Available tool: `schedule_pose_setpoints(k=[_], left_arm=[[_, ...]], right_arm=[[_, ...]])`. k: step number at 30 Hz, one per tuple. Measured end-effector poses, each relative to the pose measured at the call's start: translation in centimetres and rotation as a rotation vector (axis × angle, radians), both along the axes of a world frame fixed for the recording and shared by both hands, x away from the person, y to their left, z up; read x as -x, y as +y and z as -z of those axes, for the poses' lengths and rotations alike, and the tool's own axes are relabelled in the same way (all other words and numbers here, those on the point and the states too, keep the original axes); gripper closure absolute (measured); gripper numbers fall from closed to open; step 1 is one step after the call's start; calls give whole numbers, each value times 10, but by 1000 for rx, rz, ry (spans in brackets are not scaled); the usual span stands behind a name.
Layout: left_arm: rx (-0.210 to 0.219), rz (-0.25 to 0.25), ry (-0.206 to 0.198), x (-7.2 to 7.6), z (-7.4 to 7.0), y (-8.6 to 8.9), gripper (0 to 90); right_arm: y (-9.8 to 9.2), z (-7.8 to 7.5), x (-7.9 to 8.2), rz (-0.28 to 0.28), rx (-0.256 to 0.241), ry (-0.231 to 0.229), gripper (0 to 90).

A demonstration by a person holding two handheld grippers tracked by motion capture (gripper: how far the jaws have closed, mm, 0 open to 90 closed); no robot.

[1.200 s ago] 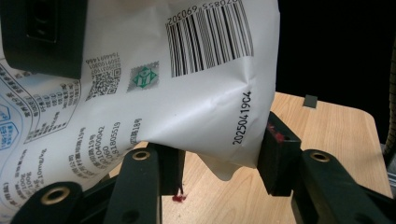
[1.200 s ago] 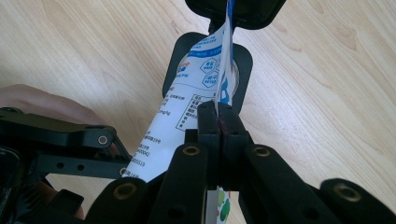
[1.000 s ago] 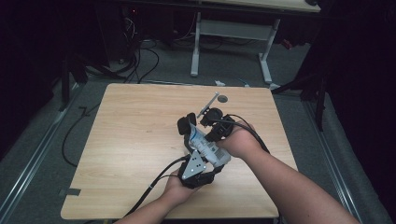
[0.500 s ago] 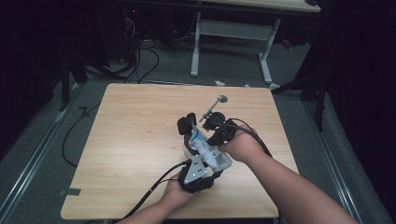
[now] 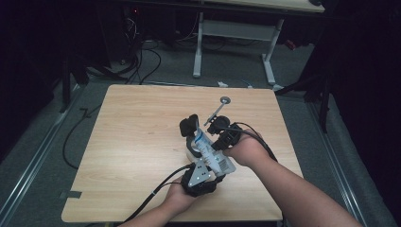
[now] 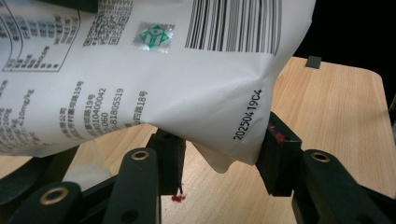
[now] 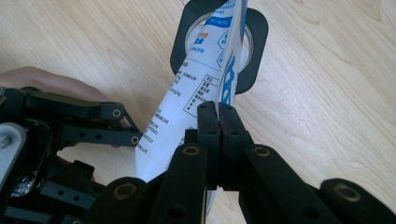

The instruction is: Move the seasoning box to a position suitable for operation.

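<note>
A white pouch (image 5: 213,153) with blue print and a barcode is held tilted over the table's middle. Its far end dips into a white cup with a black, rounded-square rim (image 5: 190,124). My left gripper (image 5: 210,163) comes from the near side. Its jaws stand fairly wide on either side of the pouch's (image 6: 140,70) puffy bottom corner and press into it around my left gripper (image 6: 222,158). My right gripper (image 5: 215,142) comes from the right and is shut on the pouch's (image 7: 187,107) thin side seam, its jaws tight together at my right gripper (image 7: 218,112). The black rim (image 7: 254,28) lies just beyond.
A thin metal rod with a round disc end (image 5: 225,100) lies on the wooden table (image 5: 132,132) just beyond the right gripper. Cables trail off the table's near edge. Past the far edge stands a desk frame (image 5: 236,33) with floor cables around it.
Both hands and the pouch have shifted only slightly; both grips look the same as before.
</note>
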State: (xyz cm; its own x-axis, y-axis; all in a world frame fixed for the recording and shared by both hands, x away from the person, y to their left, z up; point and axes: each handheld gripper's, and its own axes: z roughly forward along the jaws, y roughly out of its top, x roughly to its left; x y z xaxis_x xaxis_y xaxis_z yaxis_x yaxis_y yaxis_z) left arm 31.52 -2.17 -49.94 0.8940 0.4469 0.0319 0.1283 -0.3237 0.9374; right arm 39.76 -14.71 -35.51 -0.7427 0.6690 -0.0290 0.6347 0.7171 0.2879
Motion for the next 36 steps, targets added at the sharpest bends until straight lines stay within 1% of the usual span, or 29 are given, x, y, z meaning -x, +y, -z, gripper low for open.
schedule_pose_setpoints(k=[2,18,24,33,36], left_arm=[[-5,1,3,1,1,-1,573],[-38,-8,12,1,6,-3,573],[-39,-10,17,0,7,-3,572],[-43,-12,38,-2,9,-2,572],[-42,-11,53,-4,10,-2,572]], right_arm=[[-1,0,1,7,3,5,895],[-4,3,3,6,1,8,896],[-5,2,4,8,-4,12,896],[-5,3,4,10,-7,15,897],[-5,3,4,15,-7,17,897]])
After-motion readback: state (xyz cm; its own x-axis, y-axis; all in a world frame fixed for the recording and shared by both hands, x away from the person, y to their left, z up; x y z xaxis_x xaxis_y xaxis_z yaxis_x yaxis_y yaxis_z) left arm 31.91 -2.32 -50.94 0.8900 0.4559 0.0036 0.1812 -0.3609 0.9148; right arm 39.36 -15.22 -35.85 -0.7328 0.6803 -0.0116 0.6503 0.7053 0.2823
